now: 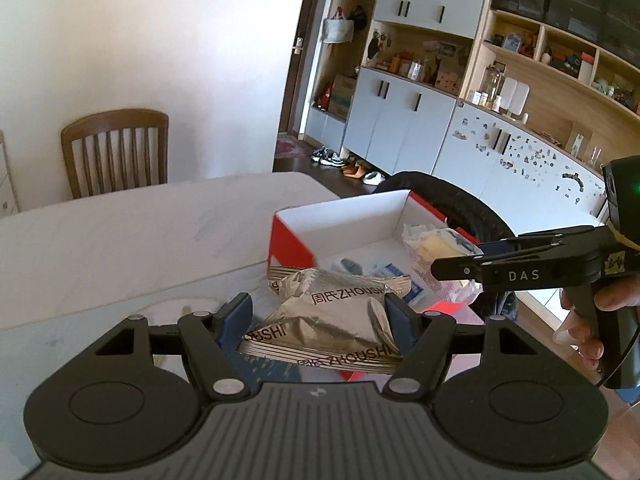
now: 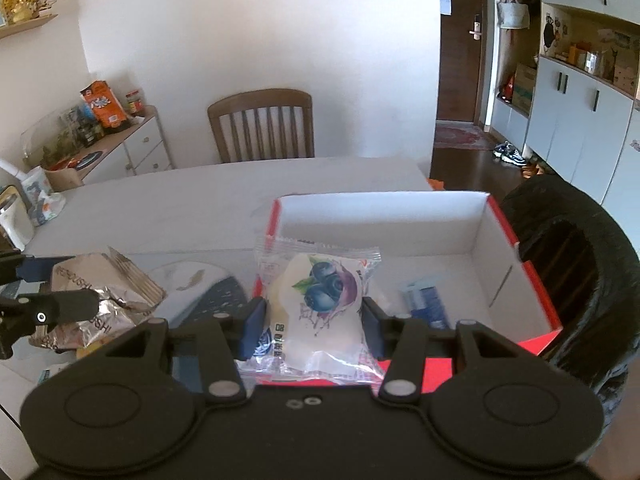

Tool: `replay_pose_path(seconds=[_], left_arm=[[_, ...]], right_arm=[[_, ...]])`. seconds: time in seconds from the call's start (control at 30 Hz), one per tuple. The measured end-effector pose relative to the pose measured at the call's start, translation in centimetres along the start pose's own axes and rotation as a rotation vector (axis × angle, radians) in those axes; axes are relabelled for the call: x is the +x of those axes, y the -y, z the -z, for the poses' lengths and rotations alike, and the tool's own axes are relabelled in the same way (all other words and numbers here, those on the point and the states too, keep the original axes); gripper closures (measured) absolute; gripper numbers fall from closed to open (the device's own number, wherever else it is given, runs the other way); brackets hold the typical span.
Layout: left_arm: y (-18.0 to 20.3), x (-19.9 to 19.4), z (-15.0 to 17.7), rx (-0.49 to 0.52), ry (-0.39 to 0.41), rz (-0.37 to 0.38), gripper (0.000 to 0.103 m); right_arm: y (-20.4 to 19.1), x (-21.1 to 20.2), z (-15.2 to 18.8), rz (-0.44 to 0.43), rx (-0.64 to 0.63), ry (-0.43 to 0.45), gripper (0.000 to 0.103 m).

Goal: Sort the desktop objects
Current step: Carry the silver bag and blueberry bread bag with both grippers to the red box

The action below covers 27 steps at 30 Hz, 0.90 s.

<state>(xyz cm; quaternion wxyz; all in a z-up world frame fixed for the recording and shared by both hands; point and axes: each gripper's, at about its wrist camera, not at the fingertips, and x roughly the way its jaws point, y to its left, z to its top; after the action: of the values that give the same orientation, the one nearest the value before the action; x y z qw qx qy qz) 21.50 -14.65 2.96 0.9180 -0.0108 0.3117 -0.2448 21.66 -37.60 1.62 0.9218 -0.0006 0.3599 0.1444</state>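
From the left wrist camera, the left gripper (image 1: pixel 318 316) pinches a silver foil snack packet (image 1: pixel 332 320) printed "ZHOUSHI" between its blue pads, at the near left corner of the red-and-white cardboard box (image 1: pixel 292 240) on the pale table (image 1: pixel 120 232). Only this view shows the person's hand (image 1: pixel 588 320) around the right gripper's handle, and that gripper (image 1: pixel 452 264) from the side, clamped on a clear-wrapped pastry (image 1: pixel 440 248) over the box's right part.

From the right wrist camera, the right gripper (image 2: pixel 314 328) pinches the same wrapped pastry (image 2: pixel 320 300), and here its blueberry picture shows. Beyond it, the box (image 2: pixel 480 236) shows its white interior with a small blue-and-white packet (image 2: pixel 424 304) on the floor. At far left, the left gripper (image 2: pixel 60 288) holds the foil packet (image 2: pixel 100 296) above the table (image 2: pixel 180 200), outside the box's left wall. A wooden chair (image 2: pixel 260 124) stands at the far side.
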Motion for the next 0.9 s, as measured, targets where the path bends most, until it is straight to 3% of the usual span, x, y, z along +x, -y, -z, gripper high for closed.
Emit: replay_pose_path(seconds=[0.9], left_arm=[[5.4,10.4,-3.9,0.125,-0.043,-0.03,0.033]], right_arm=[[9.4,4.9,-3.0,0.026,-0.013,-0.054,0.053]])
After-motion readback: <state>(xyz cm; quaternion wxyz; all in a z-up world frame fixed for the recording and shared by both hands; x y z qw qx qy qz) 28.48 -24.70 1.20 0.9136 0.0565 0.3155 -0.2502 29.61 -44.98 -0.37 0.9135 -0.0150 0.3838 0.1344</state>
